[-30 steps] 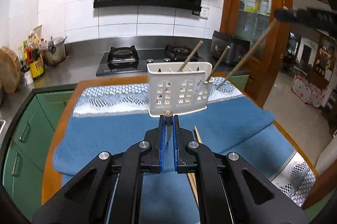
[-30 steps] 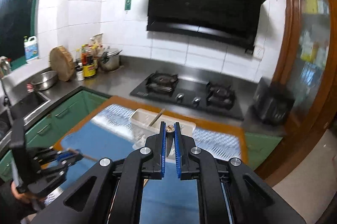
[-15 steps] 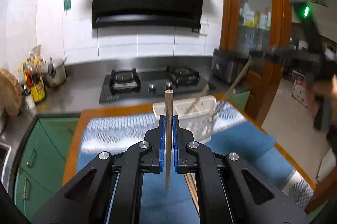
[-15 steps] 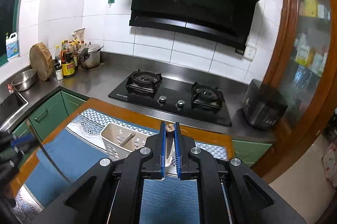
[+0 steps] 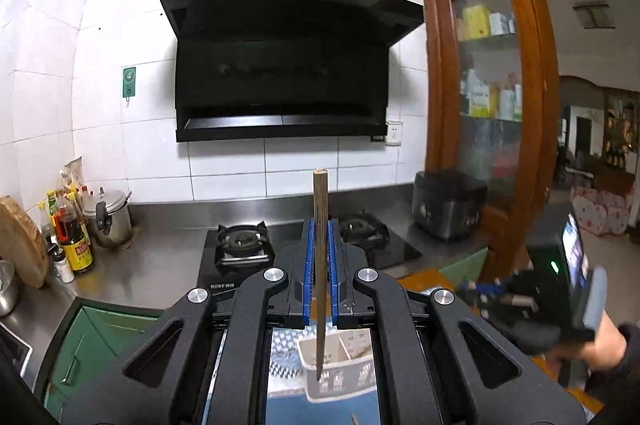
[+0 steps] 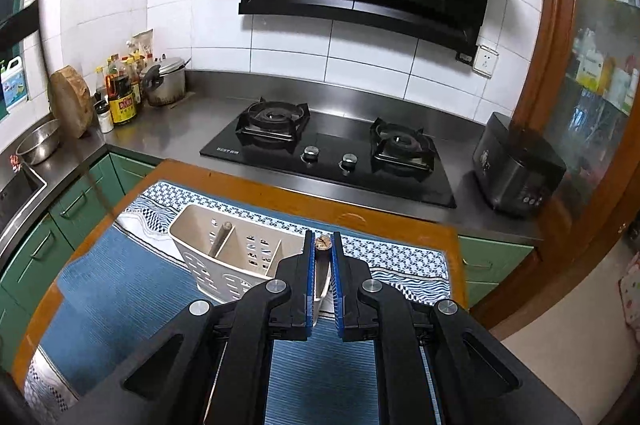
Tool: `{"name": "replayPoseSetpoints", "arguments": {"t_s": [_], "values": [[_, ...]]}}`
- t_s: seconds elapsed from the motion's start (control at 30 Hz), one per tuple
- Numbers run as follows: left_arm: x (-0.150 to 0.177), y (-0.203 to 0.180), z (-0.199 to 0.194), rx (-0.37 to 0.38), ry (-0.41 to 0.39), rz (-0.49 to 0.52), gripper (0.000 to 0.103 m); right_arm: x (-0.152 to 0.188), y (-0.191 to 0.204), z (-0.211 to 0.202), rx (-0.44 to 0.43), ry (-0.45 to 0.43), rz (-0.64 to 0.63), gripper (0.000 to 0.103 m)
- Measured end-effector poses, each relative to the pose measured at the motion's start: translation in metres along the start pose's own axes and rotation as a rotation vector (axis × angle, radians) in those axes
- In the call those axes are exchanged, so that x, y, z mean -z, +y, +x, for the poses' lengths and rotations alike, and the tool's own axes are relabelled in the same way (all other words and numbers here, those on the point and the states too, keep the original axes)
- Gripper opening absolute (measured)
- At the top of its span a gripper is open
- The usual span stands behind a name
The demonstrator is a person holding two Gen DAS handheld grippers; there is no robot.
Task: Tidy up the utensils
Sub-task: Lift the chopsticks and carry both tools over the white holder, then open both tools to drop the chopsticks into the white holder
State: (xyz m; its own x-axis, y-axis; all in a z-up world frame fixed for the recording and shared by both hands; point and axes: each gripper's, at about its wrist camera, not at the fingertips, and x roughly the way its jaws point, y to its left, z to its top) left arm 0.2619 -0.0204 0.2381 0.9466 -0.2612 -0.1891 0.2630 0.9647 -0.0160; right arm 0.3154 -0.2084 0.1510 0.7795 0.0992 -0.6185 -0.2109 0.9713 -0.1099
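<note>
Above the blue cloth (image 6: 132,277), over a wooden table (image 6: 256,191) set before the steel counter and black gas hob (image 6: 328,155): two hand-held grippers, each clamped on a single wooden chopstick.

Left gripper (image 5: 319,265): jaws all but closed, blue pads pressed on either side of a brown chopstick (image 5: 320,225). Stands nearly upright in the grip, square butt end well above the fingers against the white tiles, thin tip hanging below the jaws and, in the left wrist view, lying across the white utensil holder (image 5: 340,373) down beneath. Impossible to tell from that view whether the tip is inside the holder or merely in front of it.

Right gripper (image 6: 322,265): likewise pinched almost shut, pads tight on a second chopstick (image 6: 322,243), seen nearly end-on with only its rough round butt showing at the fingertips. Shaft running down between the fingers toward the holder's near right corner; lower end hidden behind the gripper body.

Utensil holder (image 6: 224,257) on the patterned border of the cloth, slotted sides, divided into compartments. One more chopstick (image 6: 221,237) already leaning in its left compartment.

At the right edge of the left wrist view, blurred: the person's hand (image 5: 600,345) around the right gripper's handle.
</note>
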Motion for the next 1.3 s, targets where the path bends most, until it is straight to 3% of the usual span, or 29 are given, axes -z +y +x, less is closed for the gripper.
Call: {"name": "replayPoseSetpoints", "arguments": {"t_s": [0.2, 0.37, 0.77, 0.87, 1.03, 1.3], "values": [[0.006, -0.002, 0.042, -0.025, -0.004, -0.023, 0.005, 0.006, 0.003, 0.007, -0.016, -0.003, -0.014, 0.007], [0.025, 0.006, 0.072, -0.025, 0.036, -0.068, 0.005, 0.012, 0.006, 0.015, -0.012, 0.0, -0.043, 0.007], [0.058, 0.013, 0.096, -0.018, 0.143, -0.065, 0.005, 0.018, 0.003, 0.025, -0.03, 0.014, -0.012, 0.008], [0.059, 0.014, 0.094, -0.012, 0.149, -0.075, 0.005, 0.017, 0.001, 0.02, -0.023, 0.007, -0.011, 0.011], [0.051, 0.014, 0.076, -0.007, 0.128, -0.074, 0.008, 0.018, -0.001, -0.001, -0.009, -0.026, -0.007, 0.024], [0.059, 0.019, 0.011, -0.008, 0.103, -0.08, 0.012, 0.056, 0.011, -0.046, -0.037, -0.026, 0.011, 0.024]]}}
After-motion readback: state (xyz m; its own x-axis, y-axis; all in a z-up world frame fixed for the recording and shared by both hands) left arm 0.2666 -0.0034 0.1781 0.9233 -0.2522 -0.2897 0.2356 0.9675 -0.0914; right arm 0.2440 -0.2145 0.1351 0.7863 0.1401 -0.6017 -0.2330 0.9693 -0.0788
